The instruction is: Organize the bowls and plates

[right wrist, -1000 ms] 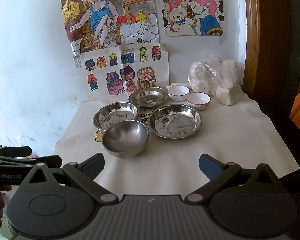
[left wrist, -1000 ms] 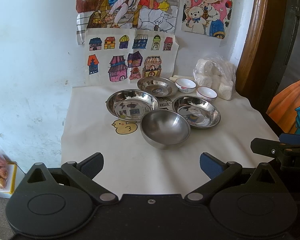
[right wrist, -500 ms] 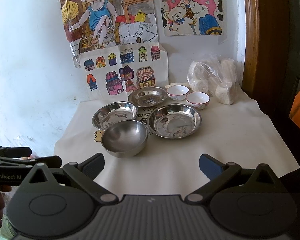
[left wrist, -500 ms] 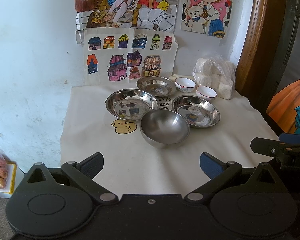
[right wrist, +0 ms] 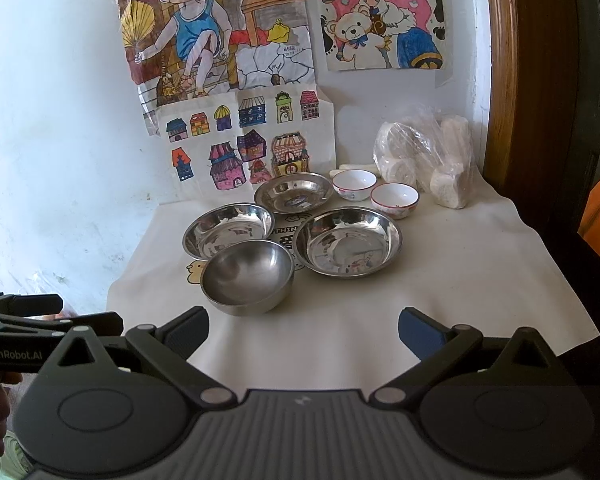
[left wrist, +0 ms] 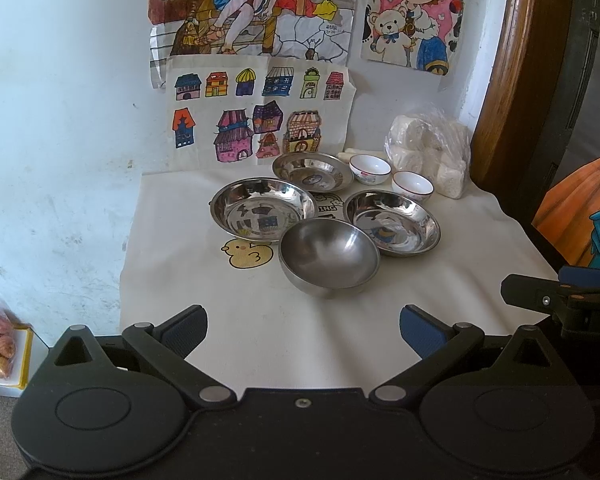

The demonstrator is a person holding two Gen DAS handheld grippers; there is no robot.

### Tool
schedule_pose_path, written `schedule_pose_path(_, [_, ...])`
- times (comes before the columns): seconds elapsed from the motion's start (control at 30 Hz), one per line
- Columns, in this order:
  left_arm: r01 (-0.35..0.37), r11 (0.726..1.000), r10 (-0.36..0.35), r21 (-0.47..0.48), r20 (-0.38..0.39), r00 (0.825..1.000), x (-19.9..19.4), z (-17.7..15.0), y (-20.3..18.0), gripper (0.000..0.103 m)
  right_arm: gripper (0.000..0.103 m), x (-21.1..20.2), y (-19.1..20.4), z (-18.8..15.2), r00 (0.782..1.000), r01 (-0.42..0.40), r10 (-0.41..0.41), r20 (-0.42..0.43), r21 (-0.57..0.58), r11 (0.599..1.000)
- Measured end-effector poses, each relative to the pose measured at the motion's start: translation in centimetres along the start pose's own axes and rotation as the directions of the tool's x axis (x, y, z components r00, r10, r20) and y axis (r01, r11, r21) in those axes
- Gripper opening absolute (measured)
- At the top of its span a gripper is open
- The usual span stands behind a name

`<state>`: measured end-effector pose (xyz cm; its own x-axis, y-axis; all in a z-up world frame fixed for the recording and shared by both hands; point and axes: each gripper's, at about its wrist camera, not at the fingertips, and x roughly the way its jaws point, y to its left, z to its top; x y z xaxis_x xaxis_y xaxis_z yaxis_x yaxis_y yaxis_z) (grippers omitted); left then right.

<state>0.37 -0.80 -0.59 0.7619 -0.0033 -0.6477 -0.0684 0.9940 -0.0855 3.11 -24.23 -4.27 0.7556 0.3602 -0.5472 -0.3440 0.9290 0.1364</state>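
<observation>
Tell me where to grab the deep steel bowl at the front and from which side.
Grip the deep steel bowl by its near rim, one finger inside and one outside, coming from the front. It stands upright and open with a thin rim and a rounded wall that would likely slip from a side squeeze. Both the right hand-held gripper and the left hand-held gripper are open and empty.

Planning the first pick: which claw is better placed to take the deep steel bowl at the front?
Left, probably. The deep steel bowl sits nearly centred ahead of the left claw, but off toward the left finger of the right claw. Both are open and empty.
</observation>
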Motion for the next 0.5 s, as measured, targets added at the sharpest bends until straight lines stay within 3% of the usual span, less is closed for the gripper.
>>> schedule_pose_path(0.5, [0.0,1.0,0.0,0.0,-0.004,1.0,0.39,-0.03,-0.16,0.102,0.103,0.1,-0.04,0.16,1.0,-0.001,0.001,-0.003,0.003,1.0])
